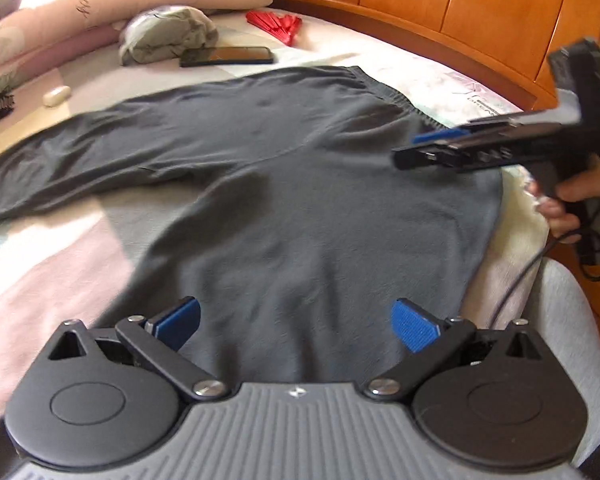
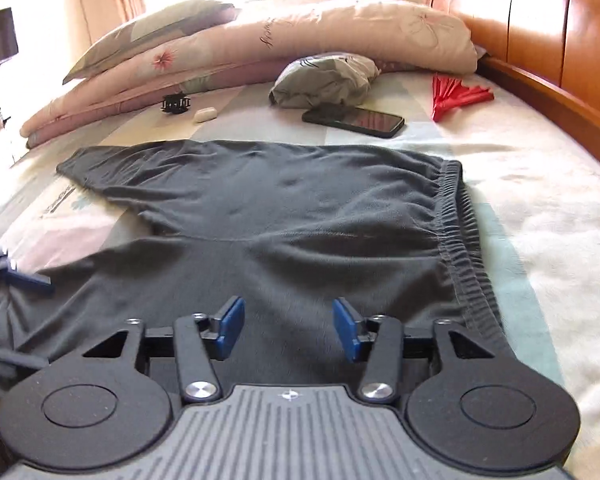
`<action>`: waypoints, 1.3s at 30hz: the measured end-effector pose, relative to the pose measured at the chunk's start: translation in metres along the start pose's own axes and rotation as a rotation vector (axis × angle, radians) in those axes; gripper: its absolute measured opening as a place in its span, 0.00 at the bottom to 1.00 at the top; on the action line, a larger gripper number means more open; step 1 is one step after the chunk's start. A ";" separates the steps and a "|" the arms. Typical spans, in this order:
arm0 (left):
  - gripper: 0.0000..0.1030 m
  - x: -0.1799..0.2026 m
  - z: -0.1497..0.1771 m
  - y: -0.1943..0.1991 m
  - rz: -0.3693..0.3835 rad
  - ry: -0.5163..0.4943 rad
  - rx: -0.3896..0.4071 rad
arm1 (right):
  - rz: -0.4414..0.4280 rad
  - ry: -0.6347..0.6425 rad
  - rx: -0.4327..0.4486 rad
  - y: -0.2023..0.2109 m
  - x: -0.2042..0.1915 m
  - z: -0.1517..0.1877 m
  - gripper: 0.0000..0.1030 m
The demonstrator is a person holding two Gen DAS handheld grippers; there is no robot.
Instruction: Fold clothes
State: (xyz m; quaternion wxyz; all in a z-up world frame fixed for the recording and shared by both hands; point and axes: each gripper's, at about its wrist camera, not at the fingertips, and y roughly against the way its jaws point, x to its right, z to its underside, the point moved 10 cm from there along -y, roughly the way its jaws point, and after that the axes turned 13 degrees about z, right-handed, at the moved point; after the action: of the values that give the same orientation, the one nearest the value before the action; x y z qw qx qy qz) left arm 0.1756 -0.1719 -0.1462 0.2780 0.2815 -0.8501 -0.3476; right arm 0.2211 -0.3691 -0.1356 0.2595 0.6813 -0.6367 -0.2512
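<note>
1. Bed (image 2: pixel 540 184): a patterned sheet covered the mattress, with a wooden headboard (image 1: pixel 440 4) along 1 side and a rolled quilt (image 2: pixel 300 40) at the far end.
2. Dark grey trousers (image 2: pixel 280 216): these lay spread flat on the sheet, near the middle of the bed, the elastic waistband (image 2: pixel 464 236) toward the headboard side and 1 leg (image 1: pixel 60 148) running out the opposite way. The cloth looked like a soft, light knit, limp and not slippery; it would probably drape and sag from any held point, so a 2-point hold seemed advisable. The gathered waistband, the thickest edge, appeared the firmest place to pinch, with a leg hem as the counterpart.
3. Right gripper (image 2: pixel 288 328): it hung over the near edge of the trousers, its jaws partly parted and holding nothing.
4. Left gripper (image 1: pixel 296 324): it hung over the near part of the garment, jaws spread wide and empty; cloth showed between the blue pads (image 1: pixel 414 326) but was not pinched.
5. Small items: a phone (image 2: pixel 356 120), a red fan (image 2: pixel 456 96), a bundled grey cloth (image 2: pixel 324 76), a hair clip (image 2: pixel 176 103) and a white case (image 2: pixel 205 115) lay beyond the trousers, apart from them.
</note>
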 end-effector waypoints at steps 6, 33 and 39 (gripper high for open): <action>0.99 -0.004 0.026 -0.004 -0.075 0.017 0.003 | 0.077 -0.002 -0.031 0.004 0.040 0.026 0.54; 0.99 -0.024 0.047 0.108 -0.212 0.226 0.262 | 0.073 0.111 -0.019 0.035 -0.062 0.075 1.00; 0.99 -0.085 0.073 0.175 -0.416 0.331 0.202 | 0.084 0.094 -0.033 0.033 -0.061 0.073 1.00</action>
State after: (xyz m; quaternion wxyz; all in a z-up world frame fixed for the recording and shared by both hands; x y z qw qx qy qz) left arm 0.1354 0.0212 -0.0829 0.3062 0.5289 -0.7475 -0.2602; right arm 0.1442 -0.3124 -0.1670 0.3106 0.6606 -0.6477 -0.2182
